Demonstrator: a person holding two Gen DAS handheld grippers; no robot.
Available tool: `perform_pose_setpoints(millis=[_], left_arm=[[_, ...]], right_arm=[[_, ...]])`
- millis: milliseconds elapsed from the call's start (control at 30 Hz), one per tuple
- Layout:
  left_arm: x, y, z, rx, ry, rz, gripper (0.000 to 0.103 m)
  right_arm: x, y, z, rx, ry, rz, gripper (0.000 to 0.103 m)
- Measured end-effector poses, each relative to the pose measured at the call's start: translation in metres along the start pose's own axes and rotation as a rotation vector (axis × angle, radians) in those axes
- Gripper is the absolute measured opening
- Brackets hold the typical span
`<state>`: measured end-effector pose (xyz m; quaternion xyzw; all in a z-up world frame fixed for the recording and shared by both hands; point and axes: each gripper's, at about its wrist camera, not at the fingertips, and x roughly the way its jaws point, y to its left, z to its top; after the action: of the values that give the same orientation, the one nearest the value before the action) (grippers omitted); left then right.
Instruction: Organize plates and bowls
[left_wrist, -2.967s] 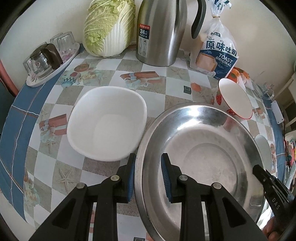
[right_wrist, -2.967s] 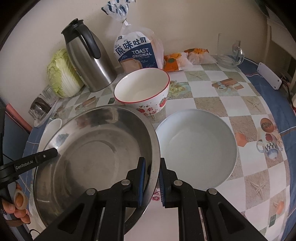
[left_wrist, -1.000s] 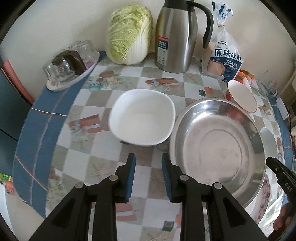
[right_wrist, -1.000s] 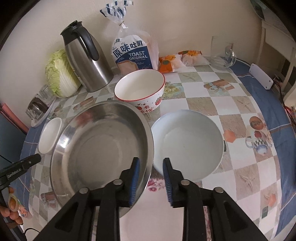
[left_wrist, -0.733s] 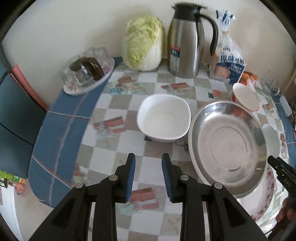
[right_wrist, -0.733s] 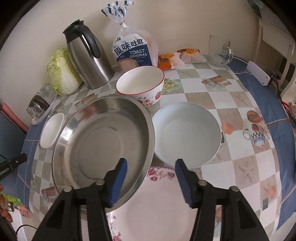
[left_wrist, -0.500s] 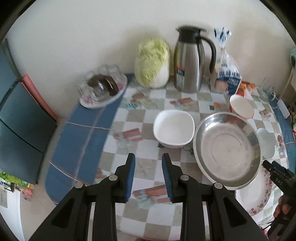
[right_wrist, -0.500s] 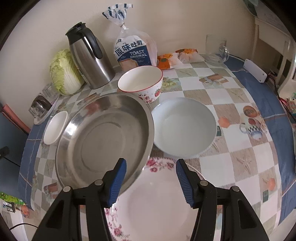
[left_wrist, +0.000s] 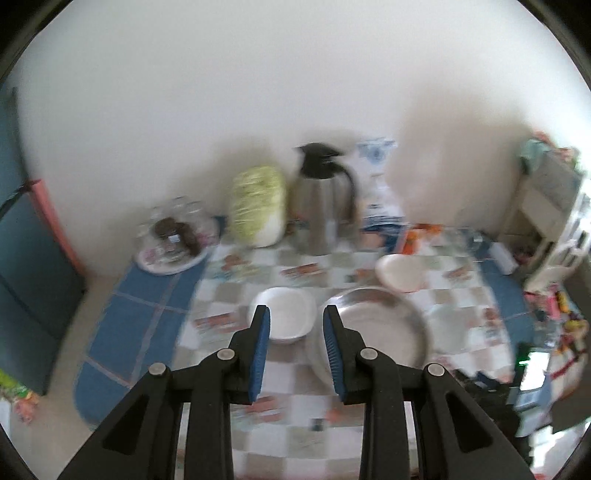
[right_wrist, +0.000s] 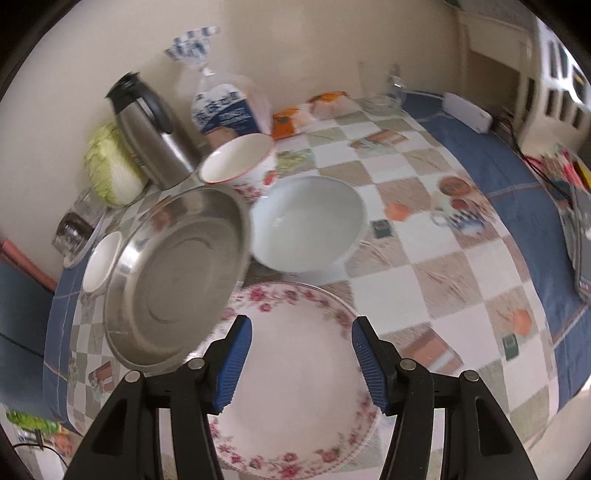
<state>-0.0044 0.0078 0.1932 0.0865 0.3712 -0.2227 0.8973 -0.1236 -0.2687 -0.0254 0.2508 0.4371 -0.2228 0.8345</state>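
A steel basin (right_wrist: 177, 277) lies on the checked table, its near rim over the edge of a floral plate (right_wrist: 295, 387). Beyond it stand a pale bowl (right_wrist: 306, 225), a red-rimmed bowl (right_wrist: 236, 162) and, at the left, a small white square bowl (right_wrist: 101, 258). My right gripper (right_wrist: 301, 326) hangs open and wide above the floral plate, holding nothing. The left wrist view is blurred and high above the table. There my left gripper (left_wrist: 295, 317) is open and empty, with the white square bowl (left_wrist: 284, 314) and the steel basin (left_wrist: 373, 328) far below it.
Along the wall stand a steel thermos (right_wrist: 147, 129), a cabbage (right_wrist: 110, 170), a bag of toast (right_wrist: 225, 107) and a tray of glasses (left_wrist: 173, 240). Orange packets (right_wrist: 291, 118) and a glass mug (right_wrist: 391, 88) sit at the back right. The table's front edge lies below the floral plate.
Both grippers have let go of the basin's rim. The left one has risen and pulled far back from the table. The right one has opened wide and drawn back over the floral plate.
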Motion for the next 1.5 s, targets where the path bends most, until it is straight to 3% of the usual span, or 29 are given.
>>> perform_pose_setpoints(millis=[100, 300, 733, 800, 867, 1233, 1367, 1500], left_arm=[[0.015, -0.032, -0.003, 0.023, 0.022, -0.086, 0.03], [0.083, -0.097, -0.04, 0.096, 0.158, -0.153, 0.03], [0.175, -0.133, -0.128, 0.124, 0.436, -0.205, 0.031], [0.182, -0.135, -0.134, 0.129, 0.435, -0.207, 0.046], [0.182, -0.138, -0.135, 0.147, 0.423, -0.184, 0.055], [0.163, -0.136, -0.139, 0.139, 0.377, -0.265, 0.056], [0.168, -0.138, -0.151, 0.124, 0.427, -0.301, 0.056], [0.185, -0.136, -0.159, 0.101, 0.479, -0.267, 0.056]], right_arm=[[0.001, -0.015, -0.001, 0.036, 0.014, -0.026, 0.06], [0.005, -0.037, -0.002, 0.089, 0.043, -0.044, 0.06], [0.034, -0.066, -0.009, 0.134, 0.148, -0.049, 0.061], [0.04, -0.065, -0.01, 0.134, 0.175, -0.037, 0.061], [0.045, -0.064, -0.012, 0.131, 0.194, -0.031, 0.061], [0.058, -0.055, -0.01, 0.102, 0.226, -0.031, 0.057], [0.063, -0.044, -0.01, 0.093, 0.237, -0.031, 0.055], [0.067, -0.038, -0.01, 0.089, 0.243, -0.016, 0.049]])
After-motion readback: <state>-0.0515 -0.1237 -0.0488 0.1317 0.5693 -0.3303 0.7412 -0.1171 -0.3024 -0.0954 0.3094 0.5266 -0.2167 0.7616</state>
